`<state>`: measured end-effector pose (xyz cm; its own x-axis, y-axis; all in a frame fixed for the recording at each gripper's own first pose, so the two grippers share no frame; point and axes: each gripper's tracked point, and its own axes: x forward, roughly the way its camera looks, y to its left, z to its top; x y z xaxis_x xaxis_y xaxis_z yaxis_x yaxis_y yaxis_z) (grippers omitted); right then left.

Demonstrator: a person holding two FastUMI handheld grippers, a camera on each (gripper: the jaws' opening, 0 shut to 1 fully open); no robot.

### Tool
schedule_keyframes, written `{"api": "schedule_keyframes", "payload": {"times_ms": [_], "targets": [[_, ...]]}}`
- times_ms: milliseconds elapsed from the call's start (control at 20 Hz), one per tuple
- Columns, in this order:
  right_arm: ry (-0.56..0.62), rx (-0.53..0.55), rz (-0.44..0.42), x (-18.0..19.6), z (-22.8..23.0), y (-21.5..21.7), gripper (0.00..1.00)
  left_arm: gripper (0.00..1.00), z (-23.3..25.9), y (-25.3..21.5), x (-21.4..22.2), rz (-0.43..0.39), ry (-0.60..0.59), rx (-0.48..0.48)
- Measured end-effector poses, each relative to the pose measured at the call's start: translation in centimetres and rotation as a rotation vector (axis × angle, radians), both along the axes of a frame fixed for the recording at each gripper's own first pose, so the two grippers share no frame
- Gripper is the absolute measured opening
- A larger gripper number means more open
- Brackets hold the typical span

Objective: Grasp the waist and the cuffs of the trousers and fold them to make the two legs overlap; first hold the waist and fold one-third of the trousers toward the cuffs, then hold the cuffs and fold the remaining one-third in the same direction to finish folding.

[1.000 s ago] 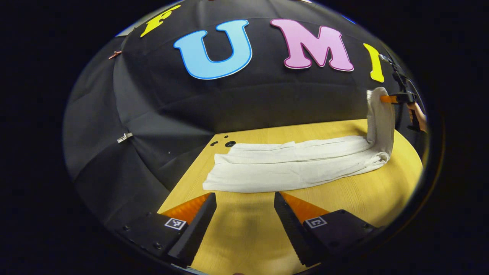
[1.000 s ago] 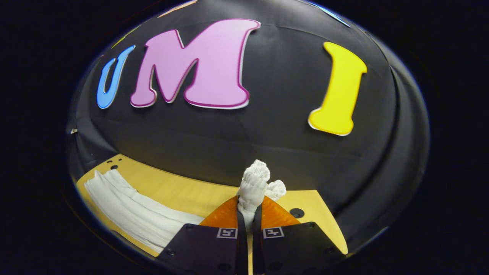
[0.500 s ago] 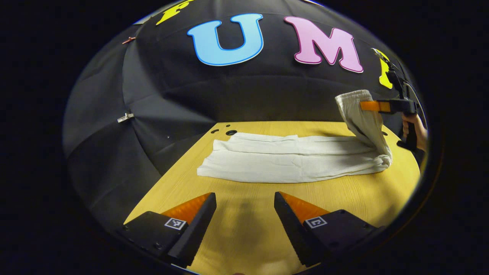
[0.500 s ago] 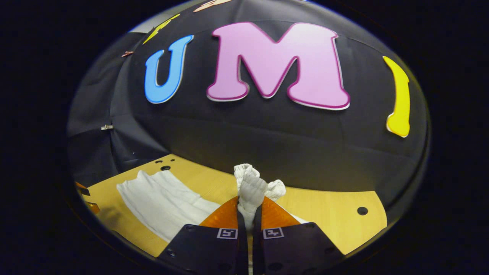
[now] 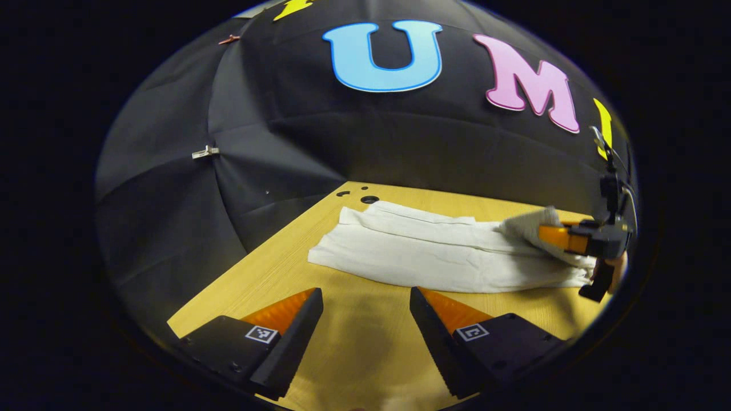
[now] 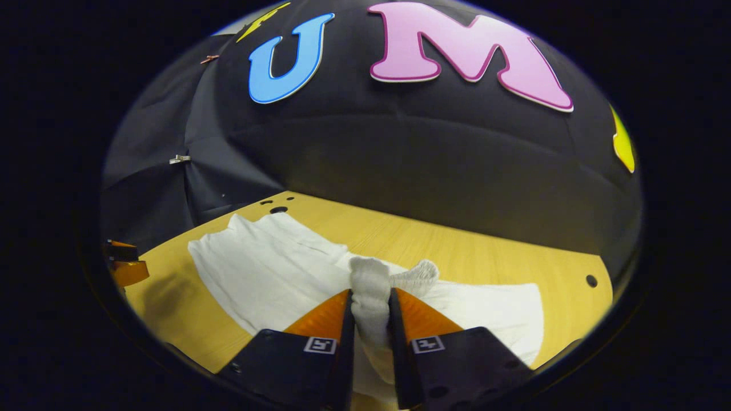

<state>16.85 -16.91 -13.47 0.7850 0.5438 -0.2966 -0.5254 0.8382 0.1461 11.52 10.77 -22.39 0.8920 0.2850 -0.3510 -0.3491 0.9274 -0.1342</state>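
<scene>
White trousers (image 5: 434, 257) lie lengthwise on the wooden table (image 5: 274, 274), legs overlapped, cuffs toward the far left corner. My right gripper (image 6: 370, 294) is shut on a bunched, ribbed piece of the waist end (image 6: 370, 274) and holds it low over the cloth spread on the table (image 6: 268, 262). In the left gripper view that gripper (image 5: 562, 237) and the hand (image 5: 614, 265) holding it show at the right, with the waist folded back over the legs. My left gripper (image 5: 365, 291) is open over bare table, short of the trousers' near edge.
Small round holes mark the table's far left corner (image 5: 369, 200) and its right side (image 6: 591, 280). The black booth wall stands right behind the table. The left gripper (image 6: 123, 262) shows at the left edge of the right gripper view.
The right gripper has carried the waist from high above the table down and leftward onto the legs. Its fingers now stand slightly wider on the cloth. The left gripper stays open and has shifted a little.
</scene>
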Motion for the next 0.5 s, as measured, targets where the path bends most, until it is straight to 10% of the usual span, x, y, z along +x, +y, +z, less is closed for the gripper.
{"api": "schedule_keyframes", "payload": {"times_ms": [50, 150, 300, 500], "targets": [[0.018, 0.016, 0.016, -0.2, -0.7, 0.7, 0.30, 0.98, 0.1, 0.6, 0.6, 0.011, -0.011, -0.018], [0.031, 0.022, 0.054, -2.3, -2.1, 3.2, 0.68, 0.98, 0.5, 2.1, 1.9, 0.034, -0.032, -0.031], [-0.013, -0.001, 0.065, -3.5, -1.4, 2.6, 1.00, 0.98, 0.7, 3.6, 4.0, 0.018, -0.040, -0.059], [-0.050, -0.019, 0.052, -4.7, -0.6, -0.3, 0.98, 0.95, 0.4, 5.7, 7.7, -0.035, -0.037, -0.115]]}}
